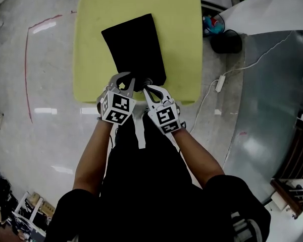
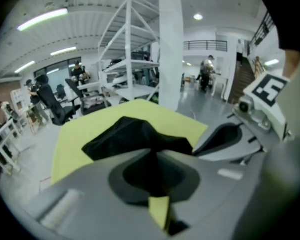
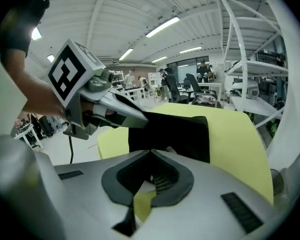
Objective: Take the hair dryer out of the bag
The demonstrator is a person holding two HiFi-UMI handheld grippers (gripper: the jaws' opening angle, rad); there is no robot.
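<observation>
A black cloth bag (image 1: 134, 47) lies flat on the square yellow-green table (image 1: 91, 59), its near end towards me. My left gripper (image 1: 133, 87) is shut on the left of that near edge, and the left gripper view shows black fabric (image 2: 125, 134) pulled up into its closed jaws (image 2: 152, 151). My right gripper (image 1: 147, 88) is shut on the same edge just to the right. The bag (image 3: 180, 129) runs into its tips (image 3: 150, 151), with the left gripper (image 3: 132, 118) close beside. No hair dryer shows anywhere; the bag's inside is hidden.
A white cable with a small white box (image 1: 220, 82) trails over the floor right of the table. A black round object (image 1: 225, 41) sits at the table's far right corner. A tall white shelving frame (image 2: 135, 44) stands beyond the table. A red line (image 1: 26, 59) marks the floor at left.
</observation>
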